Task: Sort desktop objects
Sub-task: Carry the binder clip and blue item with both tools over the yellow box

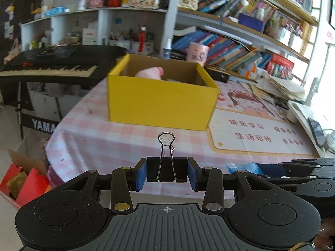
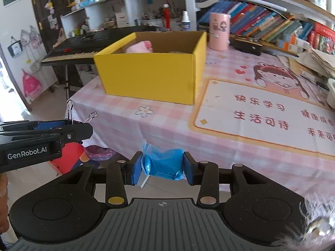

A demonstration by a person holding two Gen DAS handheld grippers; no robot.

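Observation:
My left gripper is shut on a black binder clip, whose wire handles stand up above the pads. My right gripper is shut on a small blue plastic bag of blue stuff. Both hang at the near edge of the pink checked table, short of the open yellow box. A pink soft thing lies inside the box. In the right wrist view the left gripper with the binder clip shows at the left; the yellow box stands ahead.
A cartoon desk mat covers the table's right part. A pink cup and leaning books stand behind the box. A black keyboard sits left of the table. A red carton is on the floor. Stacked papers lie at right.

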